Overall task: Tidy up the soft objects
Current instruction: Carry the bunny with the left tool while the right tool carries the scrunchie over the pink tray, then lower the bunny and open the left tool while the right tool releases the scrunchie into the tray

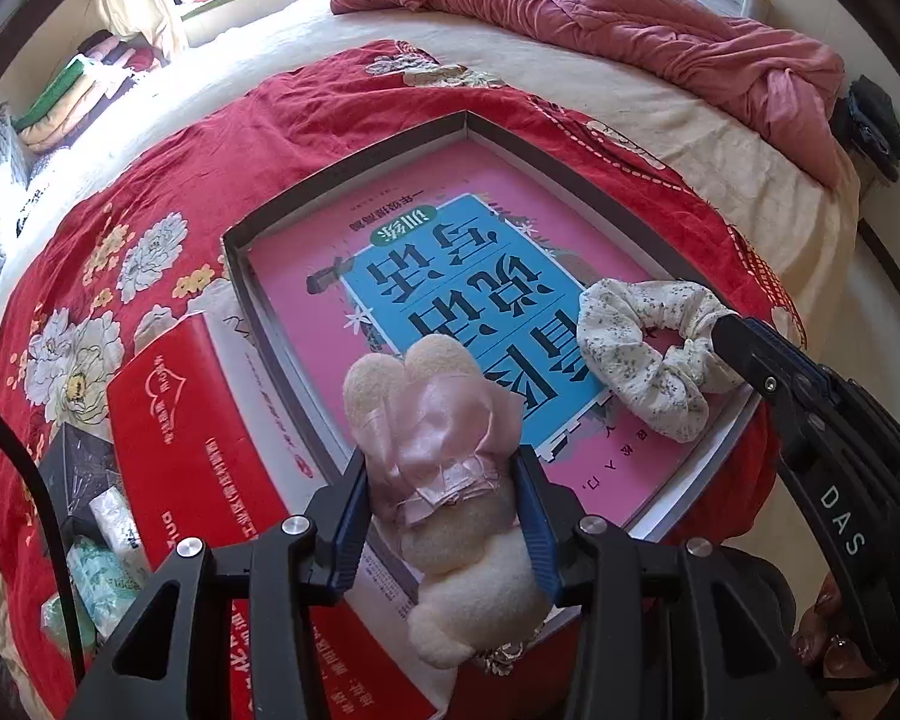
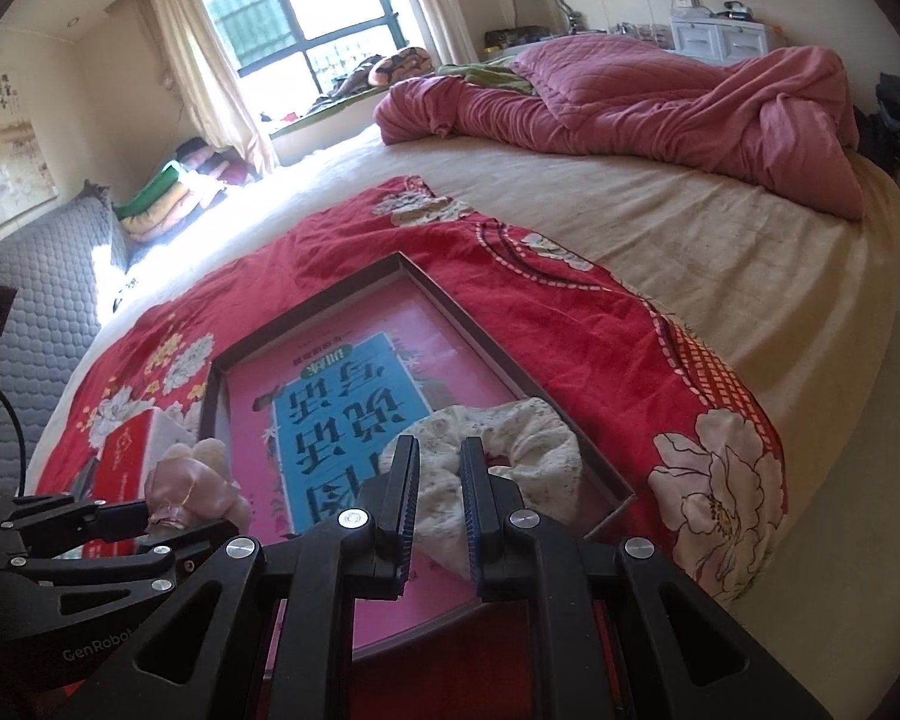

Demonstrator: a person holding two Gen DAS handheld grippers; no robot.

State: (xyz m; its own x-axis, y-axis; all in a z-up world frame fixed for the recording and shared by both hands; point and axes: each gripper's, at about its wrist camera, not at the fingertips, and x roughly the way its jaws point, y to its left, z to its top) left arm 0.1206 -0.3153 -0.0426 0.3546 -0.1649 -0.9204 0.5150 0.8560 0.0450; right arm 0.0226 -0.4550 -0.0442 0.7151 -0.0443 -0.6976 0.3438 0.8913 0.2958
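L gripper (image 1: 444, 516) fingers clenched on the plush bunny (image 1: 450, 480), held over the near edge of the tray (image 1: 354, 156). R gripper (image 2: 440, 516) fingers pinch the floral scrunchie (image 2: 510, 438) at the tray's near-right corner. Prob best: lower each fully inside the rim, apart from each other, before letting go.

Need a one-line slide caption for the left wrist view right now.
Left gripper clamps a plush bunny over the shallow box while the right gripper pinches a floral scrunchie.
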